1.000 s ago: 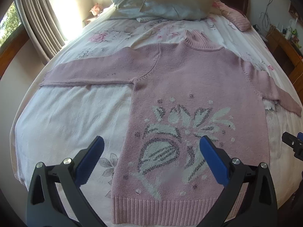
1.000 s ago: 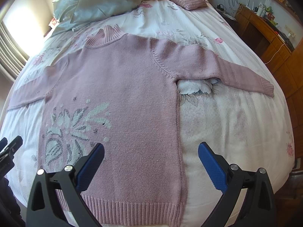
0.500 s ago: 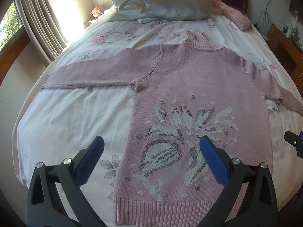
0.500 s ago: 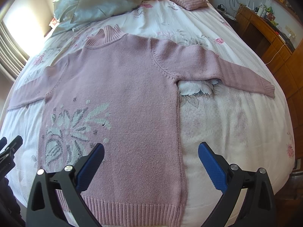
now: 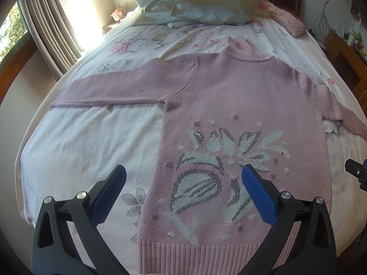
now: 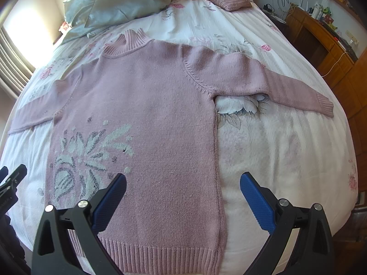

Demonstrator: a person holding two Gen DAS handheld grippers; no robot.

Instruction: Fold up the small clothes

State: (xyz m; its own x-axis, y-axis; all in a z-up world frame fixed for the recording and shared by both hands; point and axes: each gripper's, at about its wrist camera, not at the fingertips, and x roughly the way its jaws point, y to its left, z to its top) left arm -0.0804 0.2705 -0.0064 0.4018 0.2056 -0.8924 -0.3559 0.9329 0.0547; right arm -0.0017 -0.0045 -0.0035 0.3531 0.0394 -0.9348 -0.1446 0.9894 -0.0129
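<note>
- I'm holding the left gripper [image 5: 183,182] and the right gripper [image 6: 183,189] spread wide and empty, both hovering over the hem.
- The pink sweater [image 5: 238,105] is lying flat on the floral bedspread [image 5: 87,142], sleeves out.
- Pillows [image 5: 195,2] are sitting beyond the collar.
- Only my right view is showing the wooden dresser [image 6: 321,36].

- Left tongs [image 5: 183,181]: black plastic arms with triangular cut-outs, ridged blue pads [image 5: 258,193], and silver screw heads.
- Right tongs [image 6: 183,183]: the same build, with black frame, textured blue pads [image 6: 257,200], and round silver screws.
</note>
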